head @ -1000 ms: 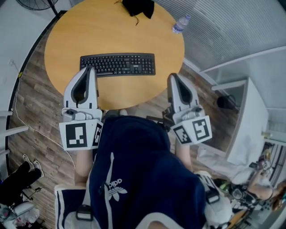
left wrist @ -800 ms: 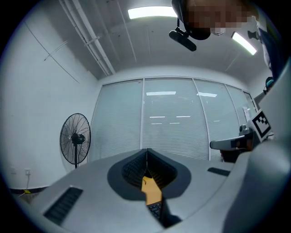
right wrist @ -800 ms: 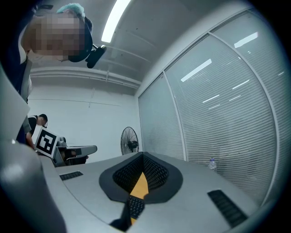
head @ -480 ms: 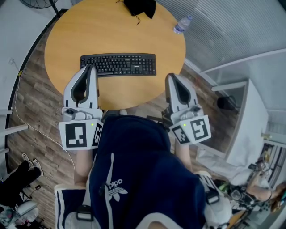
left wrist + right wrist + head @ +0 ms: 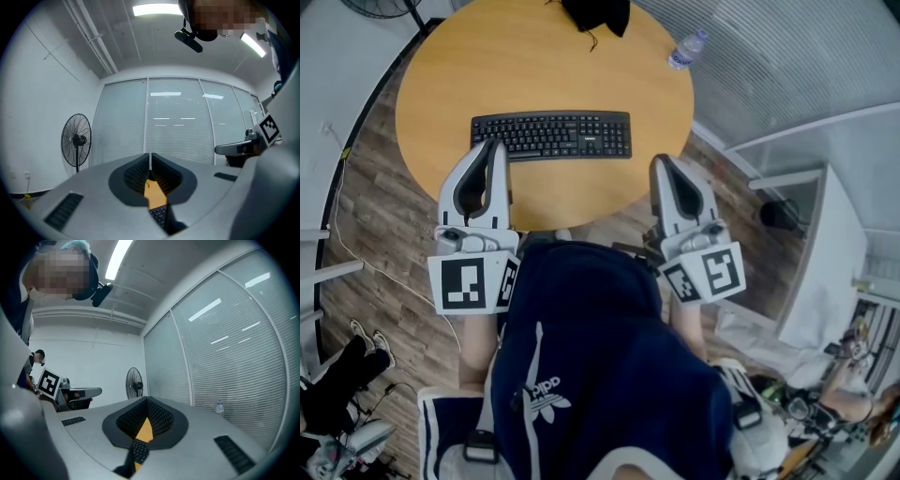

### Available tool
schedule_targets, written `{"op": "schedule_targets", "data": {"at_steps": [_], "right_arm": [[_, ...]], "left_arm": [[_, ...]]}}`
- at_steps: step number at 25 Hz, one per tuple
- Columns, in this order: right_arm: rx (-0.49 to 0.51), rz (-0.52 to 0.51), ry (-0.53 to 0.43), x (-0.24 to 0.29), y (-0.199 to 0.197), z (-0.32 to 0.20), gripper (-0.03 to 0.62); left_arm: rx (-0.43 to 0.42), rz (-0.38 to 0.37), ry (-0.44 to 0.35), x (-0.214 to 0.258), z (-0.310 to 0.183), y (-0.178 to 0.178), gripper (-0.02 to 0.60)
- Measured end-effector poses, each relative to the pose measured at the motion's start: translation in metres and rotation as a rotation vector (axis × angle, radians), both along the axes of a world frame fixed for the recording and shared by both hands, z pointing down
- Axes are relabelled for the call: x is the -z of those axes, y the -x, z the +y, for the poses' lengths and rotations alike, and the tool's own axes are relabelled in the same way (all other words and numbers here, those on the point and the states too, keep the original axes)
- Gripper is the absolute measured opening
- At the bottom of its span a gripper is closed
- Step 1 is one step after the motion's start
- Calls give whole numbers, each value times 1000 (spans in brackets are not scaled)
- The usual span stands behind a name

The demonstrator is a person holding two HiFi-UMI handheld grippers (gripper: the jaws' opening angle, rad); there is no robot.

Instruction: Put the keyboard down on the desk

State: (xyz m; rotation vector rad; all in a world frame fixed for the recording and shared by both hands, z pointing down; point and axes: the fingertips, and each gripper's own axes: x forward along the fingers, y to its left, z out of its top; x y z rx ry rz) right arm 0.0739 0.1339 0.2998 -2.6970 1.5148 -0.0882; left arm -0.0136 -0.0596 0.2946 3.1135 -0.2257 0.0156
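Keyboard [image 5: 551,136] is lying flat on desk [image 5: 534,66]; left tool [image 5: 492,146] and right tool [image 5: 662,161] are hovering clenched, empty. Probably light and rigid: grip the short ends.

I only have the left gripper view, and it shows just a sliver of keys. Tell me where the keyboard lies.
Observer: The keyboard lies flat on the round wooden desk, towards its near edge.
Operator: Report the right tongs.
Observer: The right tongs are shut and empty, just off the keyboard's right end.
Operator: List what else is on the desk.
Observer: A water bottle stands at the far right rim, and a black bundle lies at the far edge.
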Motion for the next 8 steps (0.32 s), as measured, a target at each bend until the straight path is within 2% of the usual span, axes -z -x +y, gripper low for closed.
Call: {"op": "schedule_targets", "data": {"at_steps": [8], "right_arm": [[6,-2,7,-2,0,-1,2]], "left_arm": [[-15,-15,6,-5,5,-1,2]]}}
